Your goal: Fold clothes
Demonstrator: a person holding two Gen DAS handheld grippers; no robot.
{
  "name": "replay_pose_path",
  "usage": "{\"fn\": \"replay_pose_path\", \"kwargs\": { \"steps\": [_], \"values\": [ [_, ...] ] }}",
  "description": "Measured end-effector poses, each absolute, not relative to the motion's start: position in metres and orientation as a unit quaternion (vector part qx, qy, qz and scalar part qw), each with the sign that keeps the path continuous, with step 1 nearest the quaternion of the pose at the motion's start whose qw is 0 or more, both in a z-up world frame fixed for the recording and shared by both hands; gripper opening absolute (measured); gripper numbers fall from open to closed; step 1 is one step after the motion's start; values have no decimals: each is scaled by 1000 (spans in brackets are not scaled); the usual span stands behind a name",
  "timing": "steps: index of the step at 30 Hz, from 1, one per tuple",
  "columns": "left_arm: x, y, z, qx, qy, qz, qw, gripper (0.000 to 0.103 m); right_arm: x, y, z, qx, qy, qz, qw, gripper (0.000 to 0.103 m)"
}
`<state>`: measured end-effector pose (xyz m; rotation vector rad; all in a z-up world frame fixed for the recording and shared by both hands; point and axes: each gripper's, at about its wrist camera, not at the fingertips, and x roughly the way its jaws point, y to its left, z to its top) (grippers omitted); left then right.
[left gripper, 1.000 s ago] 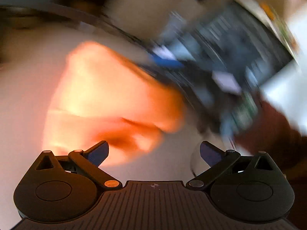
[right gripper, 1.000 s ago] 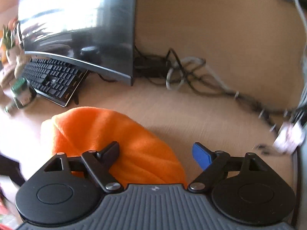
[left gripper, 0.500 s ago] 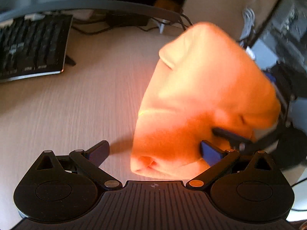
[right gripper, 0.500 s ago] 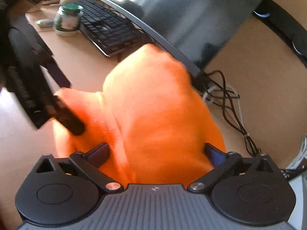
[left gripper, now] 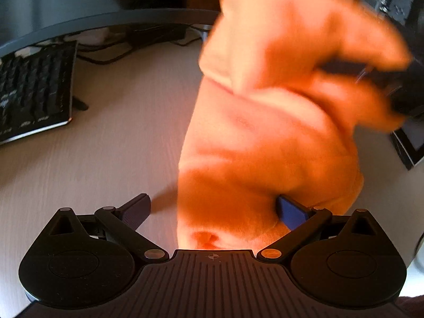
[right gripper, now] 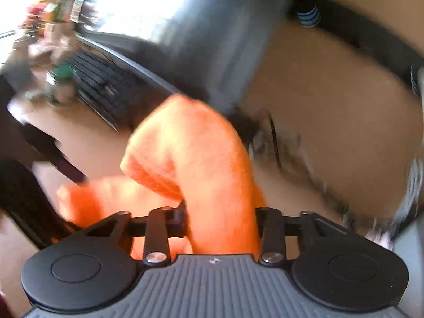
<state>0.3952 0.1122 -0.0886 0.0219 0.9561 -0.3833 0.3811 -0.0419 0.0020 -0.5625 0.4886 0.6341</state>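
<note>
An orange fleece garment (left gripper: 267, 122) is bunched above the pale wooden desk (left gripper: 111, 143). My left gripper (left gripper: 214, 209) is open, its fingers wide apart, with the garment's lower end between them against the blue right finger (left gripper: 290, 210). In the right wrist view the garment (right gripper: 201, 164) rises as a thick fold straight out of my right gripper (right gripper: 221, 221), whose fingers are closed in on it. The right gripper also shows, blurred, at the garment's upper right in the left wrist view (left gripper: 381, 76).
A black keyboard (left gripper: 31, 92) lies at the left under the curved edge of a monitor (left gripper: 100, 21). Cables (right gripper: 278, 143) trail along the desk's back. A jar with a green lid (right gripper: 61, 76) and other small items stand far left. A dark device (left gripper: 408, 145) sits at the right.
My right gripper has closed on the orange garment and lifted a fold of it. My left gripper has come in closer under the garment, still open.
</note>
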Motion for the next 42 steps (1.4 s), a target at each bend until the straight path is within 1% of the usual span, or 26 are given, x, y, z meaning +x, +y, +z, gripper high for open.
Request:
{"fn": "replay_pose_path", "kwargs": {
  "steps": [3, 5, 7, 8, 9, 10, 12, 14, 17, 19, 22, 28, 29, 30, 32, 35, 37, 40, 42],
  "values": [
    [395, 119, -87, 4, 457, -194, 868, 103, 347, -28, 12, -360, 187, 334, 851, 33],
    [394, 125, -86, -4, 458, -201, 866, 103, 325, -19, -10, -406, 191, 344, 825, 33],
    [393, 131, -85, -13, 459, -209, 864, 101, 308, -11, -44, -463, 181, 334, 801, 34],
    [392, 135, -84, -17, 459, -212, 862, 100, 300, -7, -63, -492, 173, 324, 789, 36],
    [391, 140, -82, -23, 460, -215, 861, 100, 292, -4, -80, -518, 162, 315, 778, 41],
    [386, 151, -77, -35, 462, -214, 860, 100, 287, 0, -88, -531, 150, 308, 775, 42],
    [376, 176, -62, -71, 462, -211, 859, 100, 284, 6, -93, -535, 146, 301, 776, 45],
    [368, 201, -42, -132, 449, -217, 857, 100, 281, 12, -98, -547, 142, 297, 770, 50],
    [360, 216, -18, -225, 416, -265, 841, 100, 277, 15, -110, -570, 128, 291, 758, 52],
    [360, 215, -9, -276, 403, -299, 820, 100, 278, 15, -108, -562, 134, 292, 762, 53],
    [371, 198, -29, -318, 440, -305, 783, 100, 282, 14, -101, -545, 150, 297, 769, 54],
    [413, 186, -47, -419, 427, -310, 739, 99, 283, 7, -94, -529, 159, 297, 779, 56],
    [420, 184, -49, -435, 424, -310, 731, 99, 284, 5, -93, -526, 160, 293, 783, 58],
    [425, 182, -49, -444, 419, -314, 727, 99, 284, 3, -91, -522, 161, 288, 786, 60],
    [429, 181, -38, -430, 403, -325, 739, 99, 285, 0, -91, -519, 164, 280, 791, 62],
    [420, 190, -42, -392, 423, -289, 764, 99, 280, 1, -104, -547, 158, 282, 772, 65],
    [407, 205, -41, -384, 419, -267, 778, 99, 282, 4, -106, -555, 155, 288, 765, 65],
    [388, 218, -23, -384, 381, -274, 795, 99, 290, 8, -103, -558, 153, 296, 760, 65],
    [384, 219, -13, -390, 360, -291, 796, 100, 293, 13, -96, -548, 162, 302, 763, 68]
  ]
}}
